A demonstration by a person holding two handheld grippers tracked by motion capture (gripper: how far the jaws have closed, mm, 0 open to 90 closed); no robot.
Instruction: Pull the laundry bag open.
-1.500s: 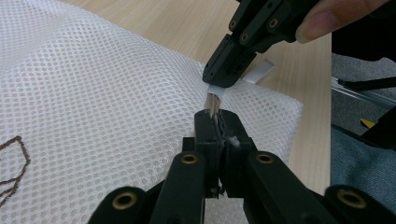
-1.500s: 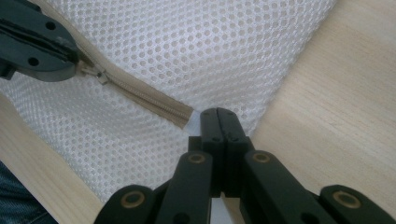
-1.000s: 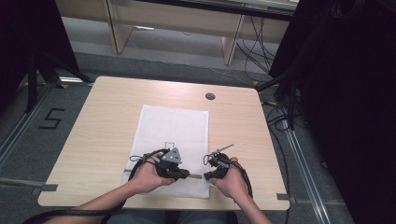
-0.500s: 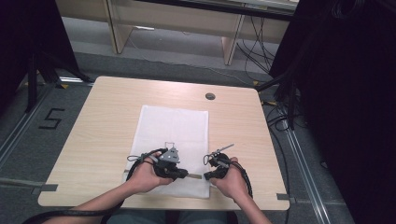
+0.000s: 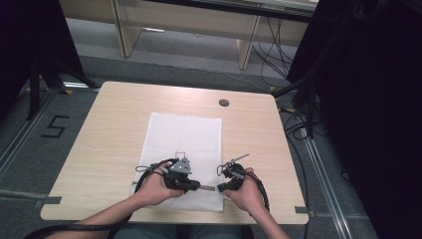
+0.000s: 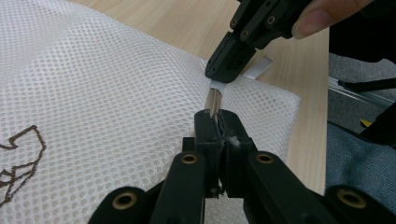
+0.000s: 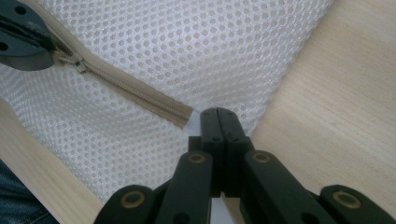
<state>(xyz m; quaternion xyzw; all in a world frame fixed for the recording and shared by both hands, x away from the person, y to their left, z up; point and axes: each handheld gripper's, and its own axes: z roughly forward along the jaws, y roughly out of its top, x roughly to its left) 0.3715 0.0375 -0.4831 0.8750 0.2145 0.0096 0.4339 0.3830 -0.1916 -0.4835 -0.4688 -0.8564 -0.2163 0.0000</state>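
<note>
Mesh bag point(image 5: 185, 144) zipper point(image 7: 135, 91) is remaining mostly closed at lower centre; left gripper point(image 6: 215, 125) is clamping its pull, right gripper point(image 7: 218, 114) is pinching the zipper's end.

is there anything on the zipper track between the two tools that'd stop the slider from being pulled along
Nothing visible does. The left tool is shut at the zipper pull, the right tool is shut on the mesh bag at the zipper's end, and the beige zipper between them lies bare and flat.
</note>
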